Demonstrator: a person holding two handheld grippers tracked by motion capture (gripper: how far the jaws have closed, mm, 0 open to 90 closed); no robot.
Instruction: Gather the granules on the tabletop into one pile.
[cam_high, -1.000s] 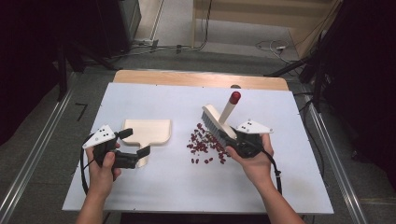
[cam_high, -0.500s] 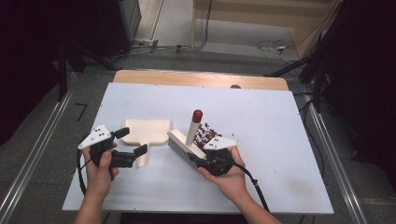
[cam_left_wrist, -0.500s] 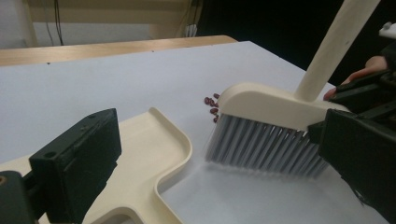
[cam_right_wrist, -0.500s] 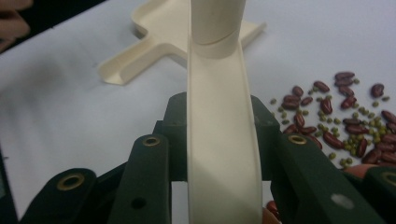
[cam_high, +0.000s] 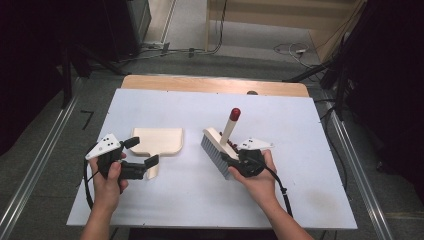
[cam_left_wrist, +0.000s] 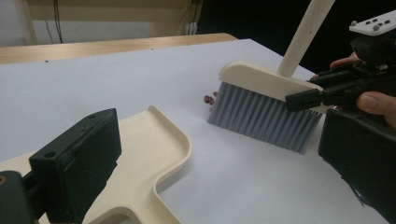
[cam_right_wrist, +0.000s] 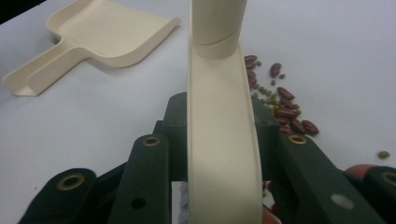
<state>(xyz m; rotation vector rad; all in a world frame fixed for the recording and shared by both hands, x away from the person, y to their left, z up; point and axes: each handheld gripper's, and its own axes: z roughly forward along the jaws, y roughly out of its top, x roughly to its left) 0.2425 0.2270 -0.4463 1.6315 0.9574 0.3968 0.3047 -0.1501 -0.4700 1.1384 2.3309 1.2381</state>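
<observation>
A cream brush (cam_high: 212, 150) with grey bristles and a red-tipped handle stands on the white table (cam_high: 290, 120). My right gripper (cam_high: 227, 160) is shut on the brush's cream back (cam_right_wrist: 219, 154). Red and green beans (cam_right_wrist: 285, 107) lie scattered just behind the brush, a few peeking past the bristles (cam_left_wrist: 208, 99). A cream dustpan (cam_high: 160, 140) lies flat to the left, its mouth facing the bristles (cam_left_wrist: 261, 107). My left gripper (cam_high: 141, 151) is open by the dustpan's handle, which runs between the wide-apart jaws (cam_left_wrist: 219, 158) close to the left one.
A wooden strip (cam_high: 210, 84) borders the table's far edge. Metal rails (cam_high: 45, 165) run along the floor on both sides, and cables lie on the floor beyond the table. White table surface stretches in front of the brush and to the right.
The right gripper carried the brush left past the beans toward the dustpan, then back right a little and lower. The left gripper and dustpan stayed put.
</observation>
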